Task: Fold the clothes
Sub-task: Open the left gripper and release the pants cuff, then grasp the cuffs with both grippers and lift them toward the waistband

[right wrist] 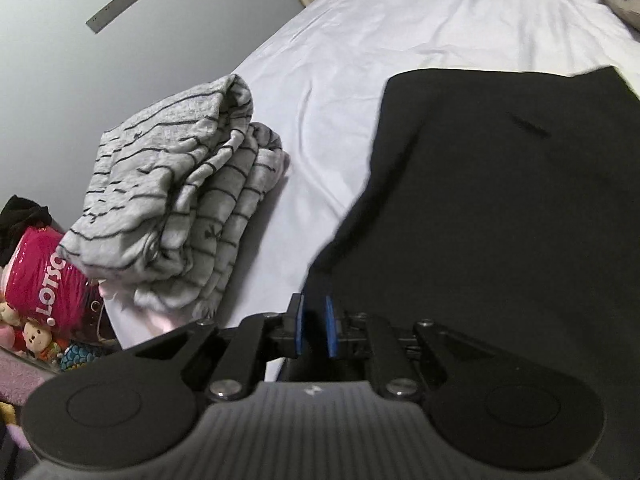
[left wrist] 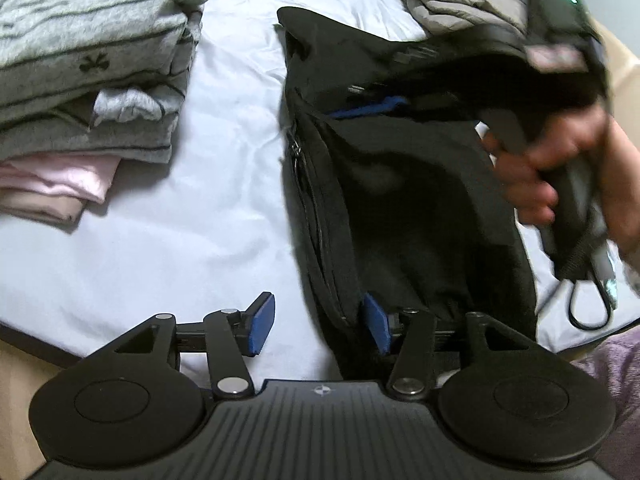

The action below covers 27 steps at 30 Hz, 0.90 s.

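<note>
Black garment (left wrist: 408, 200) on the white bed (left wrist: 224, 184), one flap lifted by the right gripper (right wrist: 315, 328), jaws narrow on its edge — to turn it over, I'd judge; left gripper (left wrist: 320, 320) wide at the hem, striped stack (left wrist: 92, 56) kept aside
</note>
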### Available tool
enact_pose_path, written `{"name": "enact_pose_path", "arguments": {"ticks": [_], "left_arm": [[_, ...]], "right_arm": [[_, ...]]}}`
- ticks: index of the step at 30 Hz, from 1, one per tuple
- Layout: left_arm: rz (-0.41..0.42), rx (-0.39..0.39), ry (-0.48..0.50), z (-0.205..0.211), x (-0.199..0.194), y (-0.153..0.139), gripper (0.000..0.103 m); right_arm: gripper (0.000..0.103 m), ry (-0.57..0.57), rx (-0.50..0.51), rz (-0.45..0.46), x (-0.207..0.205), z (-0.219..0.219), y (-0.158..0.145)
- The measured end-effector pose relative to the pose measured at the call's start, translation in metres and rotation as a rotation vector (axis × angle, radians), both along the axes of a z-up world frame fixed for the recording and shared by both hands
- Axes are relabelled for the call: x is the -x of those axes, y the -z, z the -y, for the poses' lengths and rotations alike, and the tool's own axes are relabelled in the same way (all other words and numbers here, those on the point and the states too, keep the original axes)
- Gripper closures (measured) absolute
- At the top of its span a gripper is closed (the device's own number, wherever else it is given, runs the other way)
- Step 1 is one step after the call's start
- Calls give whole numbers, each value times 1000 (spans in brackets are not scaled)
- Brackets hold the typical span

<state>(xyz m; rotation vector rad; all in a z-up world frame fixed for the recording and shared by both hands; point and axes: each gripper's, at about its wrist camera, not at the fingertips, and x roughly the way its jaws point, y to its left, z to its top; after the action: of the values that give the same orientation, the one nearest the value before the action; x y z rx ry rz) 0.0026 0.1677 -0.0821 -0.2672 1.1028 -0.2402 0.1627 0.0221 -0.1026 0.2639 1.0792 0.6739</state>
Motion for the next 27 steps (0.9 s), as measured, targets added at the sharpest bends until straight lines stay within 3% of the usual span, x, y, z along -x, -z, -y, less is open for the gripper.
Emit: {"name": "enact_pose_path", "arguments": {"ticks": [4, 6, 11, 16, 19, 27], "left_arm": [[-13, 61, 18, -2, 6, 4, 54], [-13, 85, 24, -4, 11, 7, 53], [-23, 141, 41, -2, 18, 11, 53], [-41, 233, -12, -11, 17, 20, 52], [-35, 294, -57, -16, 16, 22, 44], [-86, 230, -32, -5, 11, 34, 42]], "right_arm": [[78, 51, 9, 7, 26, 41, -8], [61, 84, 13, 12, 40, 64, -12], [61, 170, 30, 3, 77, 115, -11], [53, 269, 35, -29, 113, 159, -3], [48, 319, 34, -48, 132, 181, 2], [47, 338, -18, -102, 143, 184, 23]]}}
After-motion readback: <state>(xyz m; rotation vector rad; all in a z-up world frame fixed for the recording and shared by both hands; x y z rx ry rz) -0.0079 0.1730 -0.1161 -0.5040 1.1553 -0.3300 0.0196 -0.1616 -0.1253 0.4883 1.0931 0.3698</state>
